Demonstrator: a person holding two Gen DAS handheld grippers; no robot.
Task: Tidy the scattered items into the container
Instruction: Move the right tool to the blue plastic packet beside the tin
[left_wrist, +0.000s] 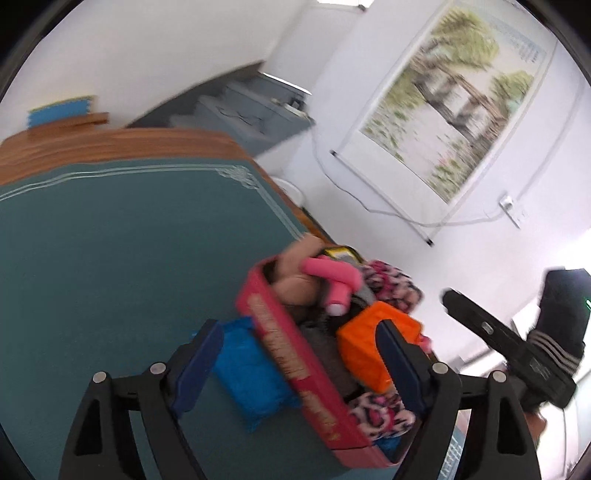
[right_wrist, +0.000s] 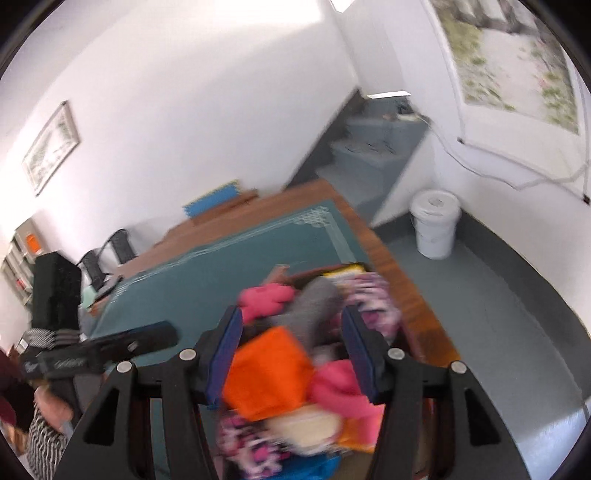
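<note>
Red rectangular cardboard box (left_wrist: 295, 354), our container, sits near the right edge of the teal cloth-covered wooden table (left_wrist: 110, 258), already heaped with soft goods: a bright orange block-shaped item (left_wrist: 365, 343), a pink plush piece (left_wrist: 332, 284), a tan stuffed toy (left_wrist: 295, 280) and pink leopard-print fabric (left_wrist: 384, 413). One thing remains outside it: a blue crinkly plastic packet (left_wrist: 251, 376), lying on the cloth just beside the box's long wall. Our left gripper (left_wrist: 299, 369) is spread wide, empty, straddling both the packet and the box wall. Our right gripper (right_wrist: 291, 354) hovers over the heap, its jaws parted with the orange item below them; blur keeps us from telling whether the pads touch anything, though nothing looks pinched.

To finish well, we judge the left gripper should shift toward the packet alone, so the box wall is clear of its jaws, then close across the packet's short side. We keep the right gripper off the pile, since the load sits high and could spill.
</note>
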